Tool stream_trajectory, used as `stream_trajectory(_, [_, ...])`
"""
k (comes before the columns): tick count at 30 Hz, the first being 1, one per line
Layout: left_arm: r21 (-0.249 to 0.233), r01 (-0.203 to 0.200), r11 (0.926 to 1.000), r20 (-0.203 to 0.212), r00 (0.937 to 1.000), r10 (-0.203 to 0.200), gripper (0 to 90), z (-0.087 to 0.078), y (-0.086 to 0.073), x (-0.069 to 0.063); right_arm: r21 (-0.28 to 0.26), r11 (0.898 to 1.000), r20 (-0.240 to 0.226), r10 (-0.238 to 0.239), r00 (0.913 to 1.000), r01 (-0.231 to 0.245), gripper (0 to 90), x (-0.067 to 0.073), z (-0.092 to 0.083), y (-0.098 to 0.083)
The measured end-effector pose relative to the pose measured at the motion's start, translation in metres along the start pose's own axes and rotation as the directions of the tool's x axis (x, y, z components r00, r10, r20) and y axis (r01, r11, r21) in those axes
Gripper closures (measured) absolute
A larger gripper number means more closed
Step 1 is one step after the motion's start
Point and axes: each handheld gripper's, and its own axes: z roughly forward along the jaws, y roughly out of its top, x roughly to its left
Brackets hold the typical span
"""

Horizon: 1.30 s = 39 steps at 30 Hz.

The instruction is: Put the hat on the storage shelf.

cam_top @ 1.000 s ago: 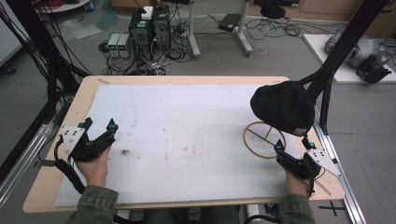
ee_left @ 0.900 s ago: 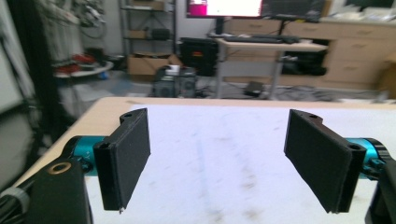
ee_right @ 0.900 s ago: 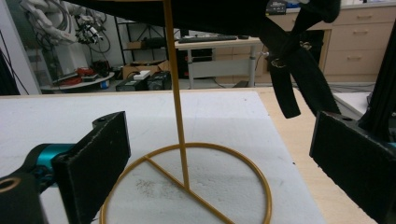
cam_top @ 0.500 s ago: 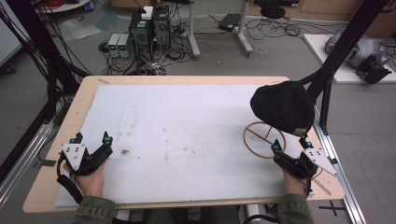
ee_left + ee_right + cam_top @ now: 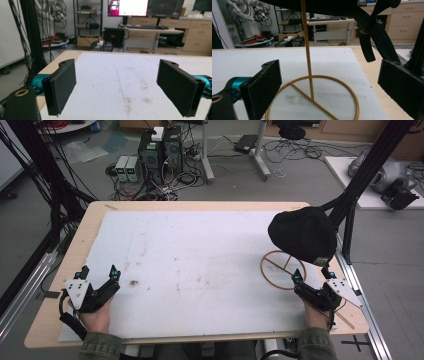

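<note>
A black cap [image 5: 301,234] hangs on a thin gold wire stand [image 5: 280,270] with a ring base, at the right of the white board [image 5: 200,250]. My right gripper [image 5: 312,273] is just in front of that ring, near the table's front right corner. It is open and holds nothing. In the right gripper view the stand's pole [image 5: 308,57] rises between the wide-apart jaws of the right gripper [image 5: 330,72], and the cap's strap [image 5: 367,42] dangles at the upper right. My left gripper [image 5: 100,271] rests open at the front left, and in its own view this left gripper [image 5: 117,85] has bare board between its jaws.
The board is stained and covers most of the wooden table [image 5: 85,235]. Black frame posts [image 5: 360,175] rise beside the cap at the right edge. Computers and cables [image 5: 160,150] sit on the floor beyond the far edge.
My left gripper has drawn back a little toward the near edge. The right gripper, the cap and the stand have hardly moved.
</note>
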Motion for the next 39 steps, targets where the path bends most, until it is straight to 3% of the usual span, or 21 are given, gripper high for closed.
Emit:
stream_trajectory(6, [-0.039,-0.018,0.9991,-0.005,0.9998,0.018,16.5,-0.002,-0.001,0.001,0.004,1.0,-0.009,-0.009,0.9999,0.009,4.1,0.002,0.003,0.0])
stream_trajectory(17, [-0.023,-0.01,0.9997,0.013,0.9999,0.011,16.5,-0.002,-0.003,-0.001,0.01,1.0,-0.006,-0.006,1.0,0.006,4.1,0.001,-0.002,-0.002])
stream_trajectory(28, [-0.024,-0.017,0.9996,0.05,0.9986,0.018,16.4,-0.011,-0.006,0.0,0.011,1.0,0.004,-0.004,1.0,0.004,4.1,0.005,-0.018,-0.004])
stream_trajectory(39, [-0.015,-0.008,0.9999,0.059,0.9982,0.008,16.3,-0.018,-0.008,0.007,0.007,1.0,0.012,-0.014,0.9998,0.014,4.1,0.009,-0.031,-0.006])
